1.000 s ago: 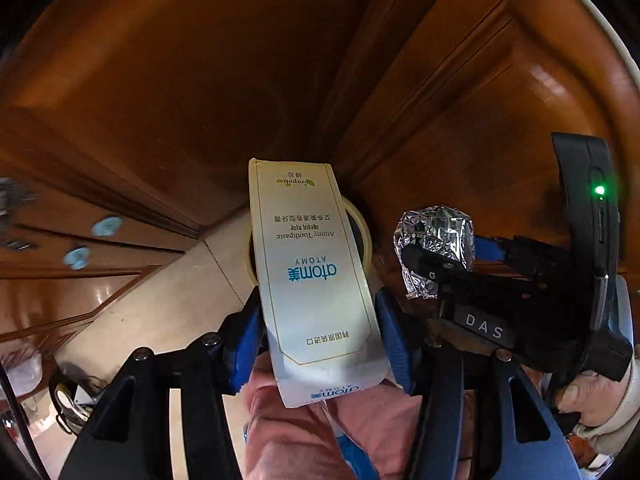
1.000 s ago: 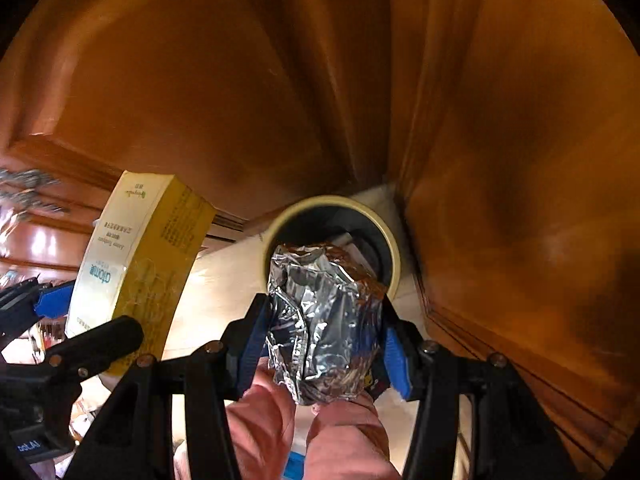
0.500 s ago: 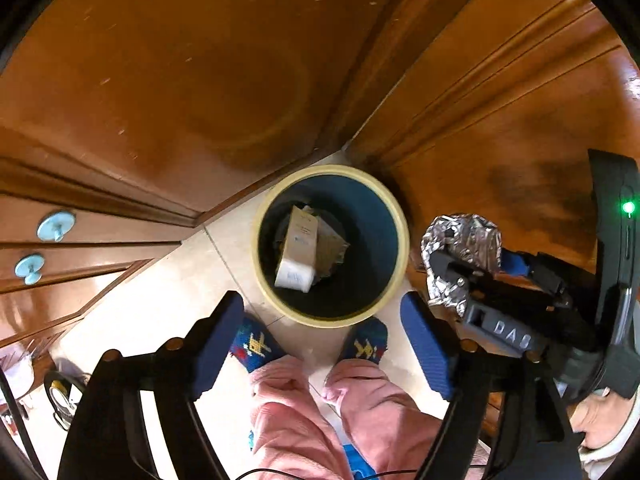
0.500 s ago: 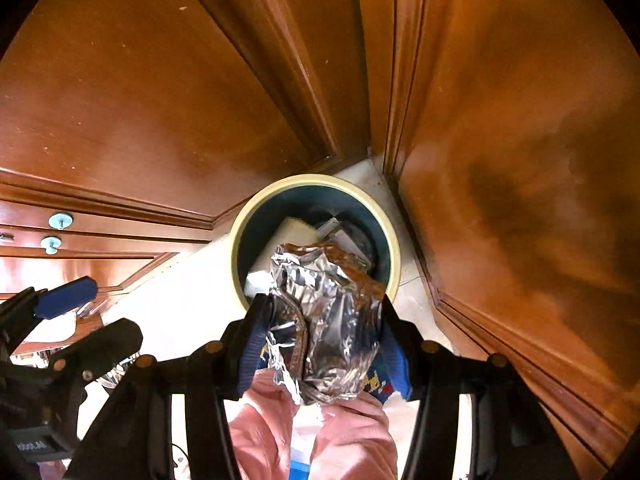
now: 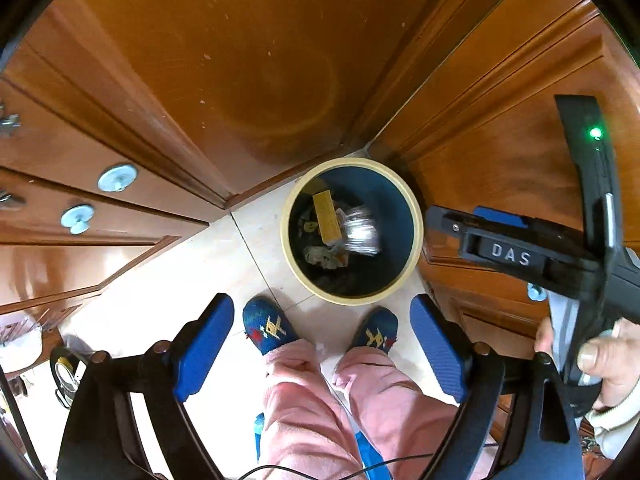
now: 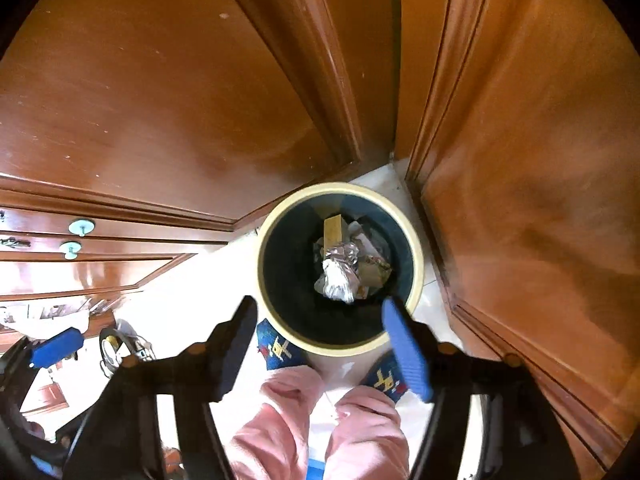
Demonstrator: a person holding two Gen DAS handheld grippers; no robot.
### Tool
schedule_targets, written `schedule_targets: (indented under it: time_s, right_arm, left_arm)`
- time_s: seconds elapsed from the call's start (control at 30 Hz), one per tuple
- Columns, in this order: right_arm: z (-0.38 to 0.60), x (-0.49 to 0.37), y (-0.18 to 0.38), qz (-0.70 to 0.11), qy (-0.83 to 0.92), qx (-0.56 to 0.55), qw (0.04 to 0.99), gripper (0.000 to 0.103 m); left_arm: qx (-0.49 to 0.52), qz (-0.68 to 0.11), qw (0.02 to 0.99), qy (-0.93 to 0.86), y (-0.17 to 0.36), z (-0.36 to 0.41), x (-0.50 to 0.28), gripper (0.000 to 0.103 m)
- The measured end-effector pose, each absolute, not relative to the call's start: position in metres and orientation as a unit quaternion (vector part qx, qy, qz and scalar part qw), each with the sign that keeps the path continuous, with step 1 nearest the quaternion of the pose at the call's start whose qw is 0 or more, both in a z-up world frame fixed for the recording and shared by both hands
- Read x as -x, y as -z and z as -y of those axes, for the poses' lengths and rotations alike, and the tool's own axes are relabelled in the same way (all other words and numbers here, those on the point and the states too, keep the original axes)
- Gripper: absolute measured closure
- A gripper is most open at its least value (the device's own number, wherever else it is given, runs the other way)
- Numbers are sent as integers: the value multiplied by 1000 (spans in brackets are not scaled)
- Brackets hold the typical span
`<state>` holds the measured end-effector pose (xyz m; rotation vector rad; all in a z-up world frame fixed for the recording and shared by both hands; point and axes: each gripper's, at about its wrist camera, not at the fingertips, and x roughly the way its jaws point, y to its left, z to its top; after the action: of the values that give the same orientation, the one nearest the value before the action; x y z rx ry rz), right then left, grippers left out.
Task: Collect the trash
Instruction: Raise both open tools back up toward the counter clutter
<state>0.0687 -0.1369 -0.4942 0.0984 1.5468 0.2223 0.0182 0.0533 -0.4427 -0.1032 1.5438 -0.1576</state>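
Two grippers, left gripper [image 5: 322,354] and right gripper [image 6: 324,350], both with jaws opening wide, nothing between them. Past the slippers [image 5: 269,325], the bin [image 5: 416,216] holds a yellow box [image 5: 327,217] and foil wad [image 6: 340,270]. Only the left view shows a hand [image 5: 612,364].

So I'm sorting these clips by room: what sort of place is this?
Likely a home, in a corner by wooden cabinets: drawers with round knobs, a tiled floor, a small round bin, and slippered feet.
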Motion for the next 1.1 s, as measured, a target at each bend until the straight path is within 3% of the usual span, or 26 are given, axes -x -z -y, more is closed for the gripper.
schedule_targets:
  time_s: [0.3, 0.83, 1.1]
  right_arm:
    - [137, -61, 425, -681, -118, -44, 722, 32]
    - [146, -81, 227, -590, -117, -56, 797, 32]
    - [157, -103, 150, -520, -73, -76, 848, 32]
  left_arm:
    - [58, -666, 739, 76, 375, -54, -12, 14]
    - [7, -541, 825, 165, 163, -34, -50, 14]
    - [-25, -468, 862, 194, 83, -33, -96, 14]
